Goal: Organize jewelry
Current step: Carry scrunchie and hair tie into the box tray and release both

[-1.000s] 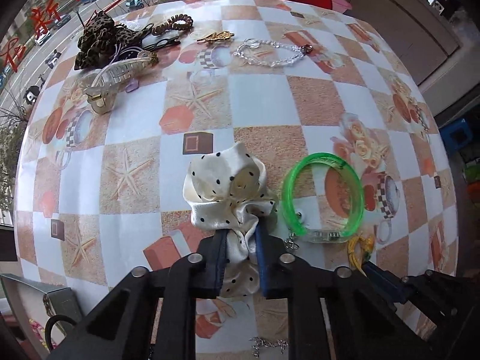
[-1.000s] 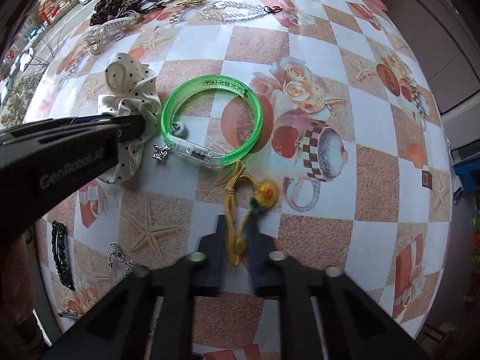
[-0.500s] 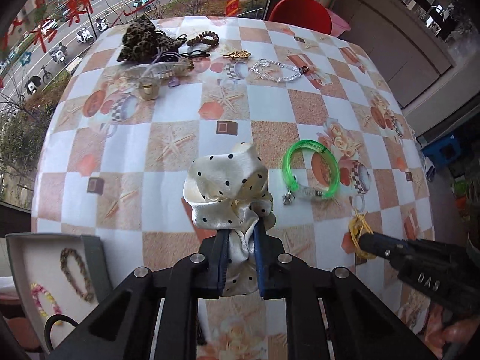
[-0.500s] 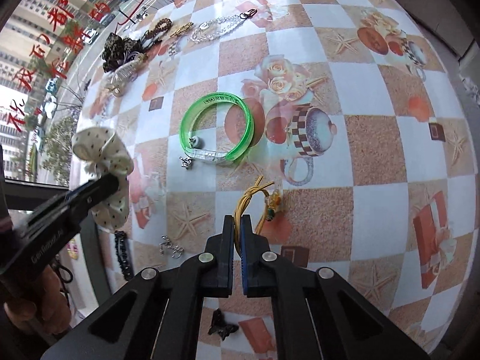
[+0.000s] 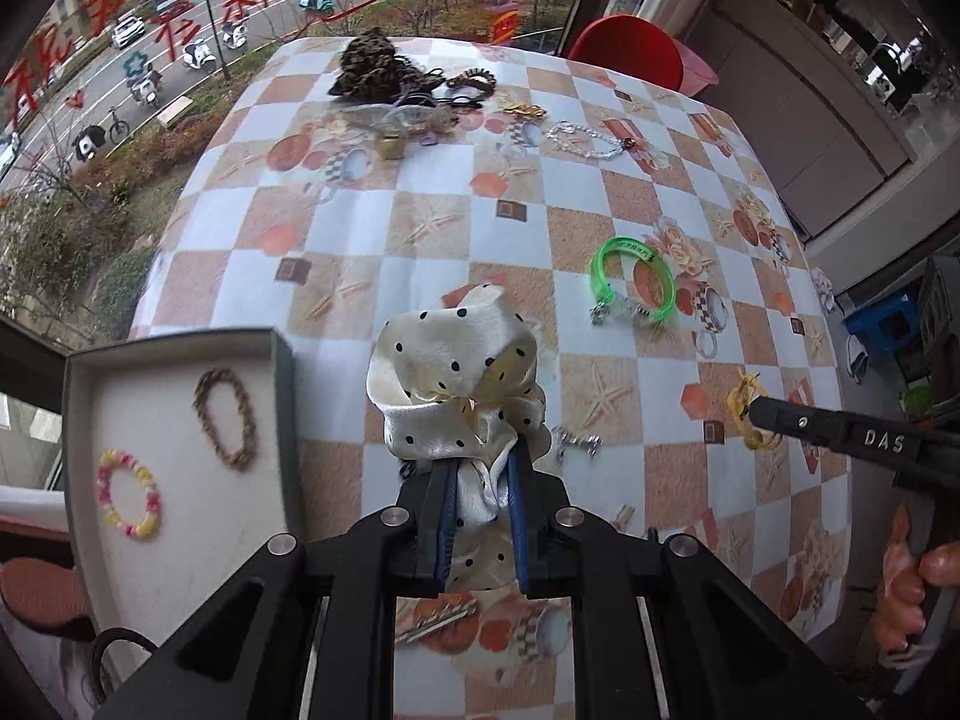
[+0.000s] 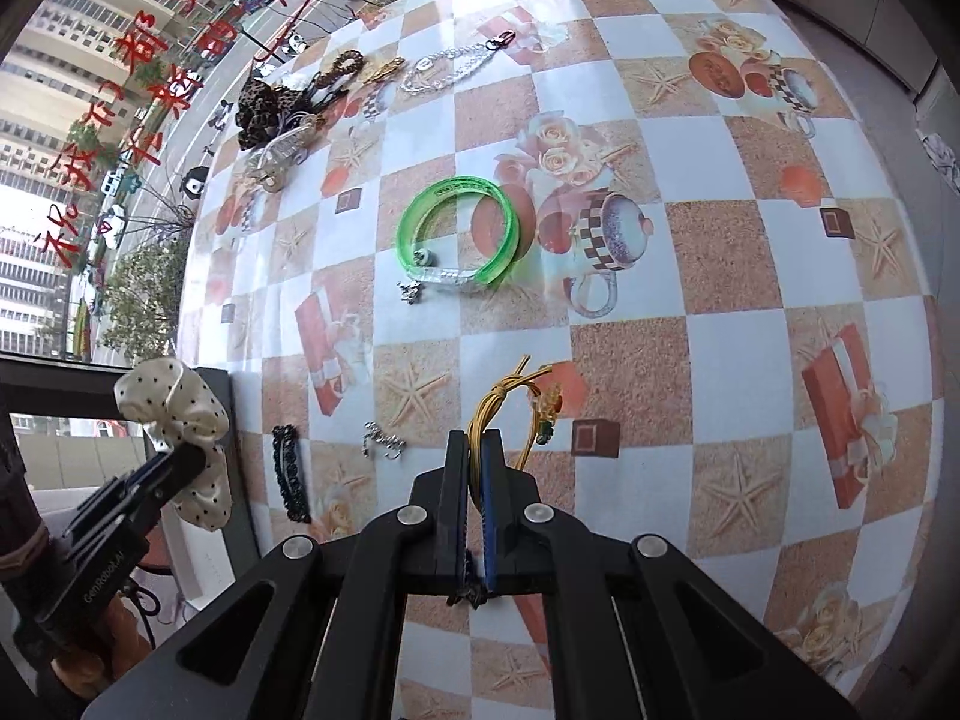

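Hanging bunched from the left gripper (image 5: 479,501), clamped by its lower folds: cream satin scrunchie with black polka dots (image 5: 459,387), raised clear of the worktop. Likely feather-light, limp and slippery; best pinched deep through gathered folds, as now, since one thin layer of satin could slide out. No risk of breakage if dropped.

Just left of the scrunchie: shallow grey tray with a white lining (image 5: 81,420), sitting at the worktop's near-left edge and holding a brown braided loop bracelet (image 5: 227,417) and a pink-and-yellow beaded bracelet (image 5: 129,495). Probably the destination; plenty of bare lining beside both.

Well right of the scrunchie: right gripper (image 6: 476,483), pressed narrow on a yellow elastic cord hair tie with a small amber charm (image 6: 510,405). Thin, springy, light; charm end dangling free and apt to swing.

Beyond the scrunchie, lying flat: translucent green plastic bangle (image 5: 635,281), stiff and smooth. Just to the scrunchie's right, a small silver charm piece (image 5: 576,439). Far past it, at the worktop's window edge, a leopard-print fabric scrunchie (image 5: 367,69), clips and a clear bead chain (image 5: 591,141).

Glossy checked oilcloth with starfish and teacup prints covering the worktop (image 5: 372,228); slick, so flat pieces likely to skate. Window onto a street behind, red chair (image 5: 630,51) at the far side.
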The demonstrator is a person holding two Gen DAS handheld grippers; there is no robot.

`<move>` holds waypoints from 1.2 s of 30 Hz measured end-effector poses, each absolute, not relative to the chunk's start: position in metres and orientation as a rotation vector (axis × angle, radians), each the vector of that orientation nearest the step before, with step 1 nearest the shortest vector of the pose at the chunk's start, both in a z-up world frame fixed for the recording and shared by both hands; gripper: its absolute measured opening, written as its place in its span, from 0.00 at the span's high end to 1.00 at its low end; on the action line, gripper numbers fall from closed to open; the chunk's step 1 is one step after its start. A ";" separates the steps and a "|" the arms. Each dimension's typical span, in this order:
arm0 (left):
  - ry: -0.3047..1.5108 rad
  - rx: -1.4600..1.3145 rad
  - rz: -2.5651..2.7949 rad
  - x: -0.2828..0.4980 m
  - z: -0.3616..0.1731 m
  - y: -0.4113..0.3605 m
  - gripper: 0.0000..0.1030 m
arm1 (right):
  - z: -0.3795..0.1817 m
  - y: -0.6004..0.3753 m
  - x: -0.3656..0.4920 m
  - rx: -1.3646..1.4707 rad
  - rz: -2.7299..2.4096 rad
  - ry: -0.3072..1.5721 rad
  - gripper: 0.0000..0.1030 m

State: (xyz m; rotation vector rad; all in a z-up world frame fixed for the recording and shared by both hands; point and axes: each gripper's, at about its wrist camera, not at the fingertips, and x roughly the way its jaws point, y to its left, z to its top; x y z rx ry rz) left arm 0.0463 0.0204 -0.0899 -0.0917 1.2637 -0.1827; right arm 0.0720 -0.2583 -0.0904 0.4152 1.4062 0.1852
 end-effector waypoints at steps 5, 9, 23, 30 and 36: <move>1.267 -0.126 -0.136 0.026 -0.086 0.045 0.82 | -0.074 -0.241 0.066 0.391 0.230 1.397 0.96; 1.268 -0.160 -0.093 0.012 -0.085 0.069 0.82 | -0.061 -0.219 0.066 0.367 0.283 1.388 0.96; 1.239 -0.290 0.112 -0.029 -0.093 0.166 0.81 | -0.032 -0.074 0.085 0.181 0.554 1.375 0.96; 1.259 -0.338 0.236 -0.048 -0.119 0.214 0.81 | -0.044 0.008 0.089 0.102 0.677 1.394 0.96; 1.276 -0.360 0.308 -0.056 -0.139 0.241 0.81 | -0.065 0.071 0.084 0.045 0.763 1.432 0.96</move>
